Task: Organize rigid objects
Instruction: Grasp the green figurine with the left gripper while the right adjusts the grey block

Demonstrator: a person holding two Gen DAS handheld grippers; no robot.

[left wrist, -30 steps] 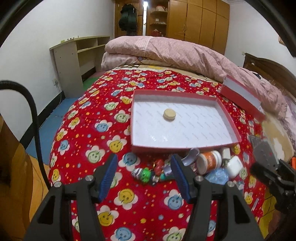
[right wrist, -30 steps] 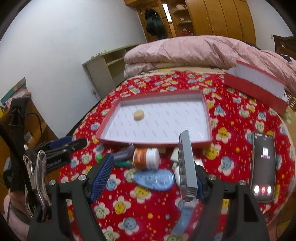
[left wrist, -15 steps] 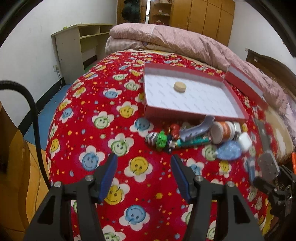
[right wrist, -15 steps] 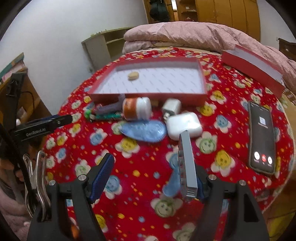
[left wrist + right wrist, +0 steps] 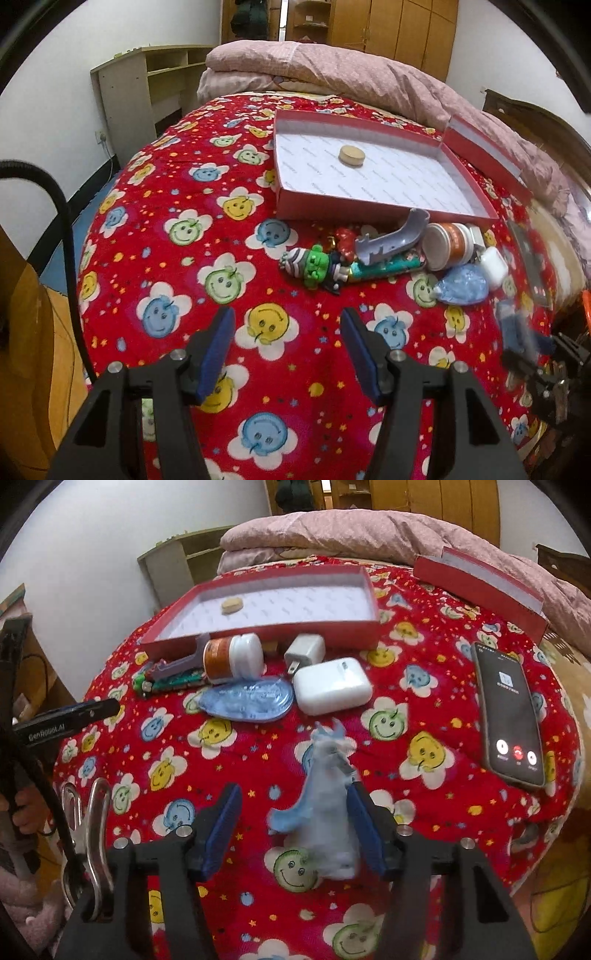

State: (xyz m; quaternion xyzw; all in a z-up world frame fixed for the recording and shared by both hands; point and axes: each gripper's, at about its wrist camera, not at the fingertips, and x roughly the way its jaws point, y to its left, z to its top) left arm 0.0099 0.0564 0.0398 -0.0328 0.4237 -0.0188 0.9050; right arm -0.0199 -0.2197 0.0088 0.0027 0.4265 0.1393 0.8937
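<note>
Bedroom, red smiley quilt (image 5: 177, 236): your box (image 5: 373, 627) holds only one disc (image 5: 232, 604); the pile (image 5: 388, 254) waits just before it. Your left hand-held gripper (image 5: 288, 347) hangs apart, empty; your right hand-held gripper (image 5: 293, 819) is closing around a blurred blue-white clip (image 5: 327, 812).

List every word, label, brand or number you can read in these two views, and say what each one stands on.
"GenRobot.AI": white lettering on the left claw's black finger, seen from the right wrist view.
Phone: screen text and three round call buttons, too small to read.
Orange-labelled bottle: label print too blurred to read.
Red box: faint repeated print on its white lining, unreadable.
Nothing else legible.
</note>
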